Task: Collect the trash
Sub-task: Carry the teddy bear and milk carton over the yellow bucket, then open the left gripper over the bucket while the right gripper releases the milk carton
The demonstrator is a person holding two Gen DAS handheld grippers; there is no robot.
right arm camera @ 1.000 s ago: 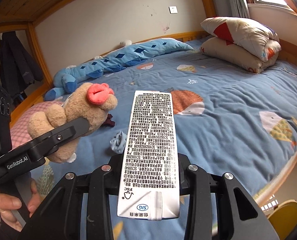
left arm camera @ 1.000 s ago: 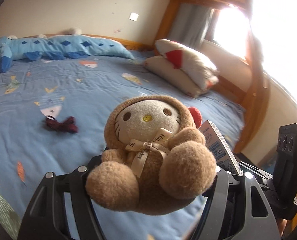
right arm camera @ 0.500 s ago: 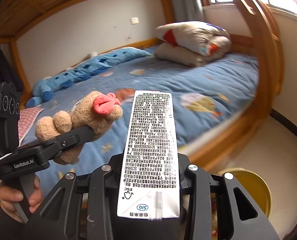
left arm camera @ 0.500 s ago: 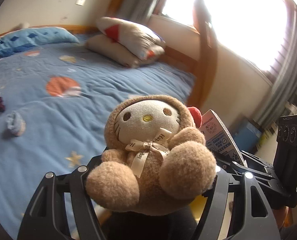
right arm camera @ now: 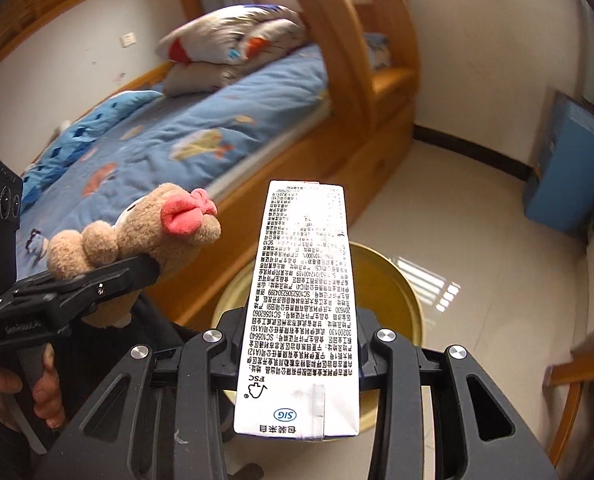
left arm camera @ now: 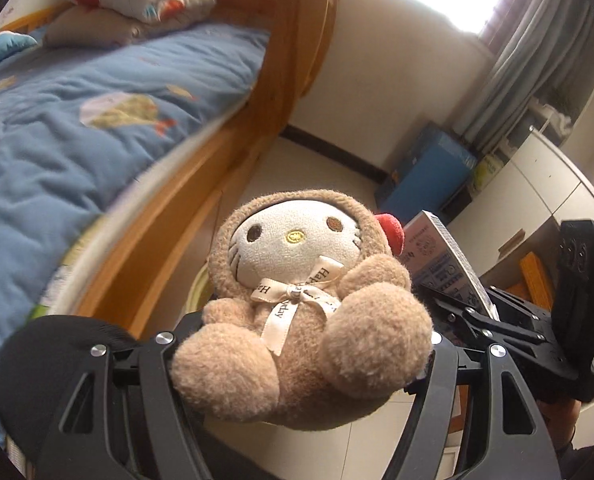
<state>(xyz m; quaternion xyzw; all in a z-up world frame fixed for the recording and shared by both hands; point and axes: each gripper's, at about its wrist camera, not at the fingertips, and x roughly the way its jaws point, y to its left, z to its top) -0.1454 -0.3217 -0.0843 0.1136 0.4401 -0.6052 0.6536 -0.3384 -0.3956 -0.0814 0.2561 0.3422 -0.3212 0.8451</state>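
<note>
My left gripper point(left arm camera: 297, 344) is shut on a brown plush toy point(left arm camera: 297, 300) with a white cat face, a cream ribbon and a red bow. The toy point(right arm camera: 137, 236) and the left gripper point(right arm camera: 97, 284) also show at the left of the right wrist view. My right gripper point(right arm camera: 297, 344) is shut on a white drink carton point(right arm camera: 301, 304) printed with black text, held lengthwise above a yellow bin point(right arm camera: 401, 292) on the floor. The carton point(left arm camera: 441, 264) shows behind the toy in the left wrist view, where part of the bin rim point(left arm camera: 195, 284) peeks out.
A wooden bunk bed frame point(right arm camera: 337, 168) with a blue quilt point(right arm camera: 201, 136) and pillows point(right arm camera: 233, 40) is at the left. A blue box point(right arm camera: 569, 168) stands by the wall at the right. The pale tiled floor point(right arm camera: 477, 240) lies between. A wooden chair edge point(right arm camera: 569, 376) is at far right.
Both grippers have swung away from the bed toward the floor, each with its object held. The yellow bin now lies under the carton.
</note>
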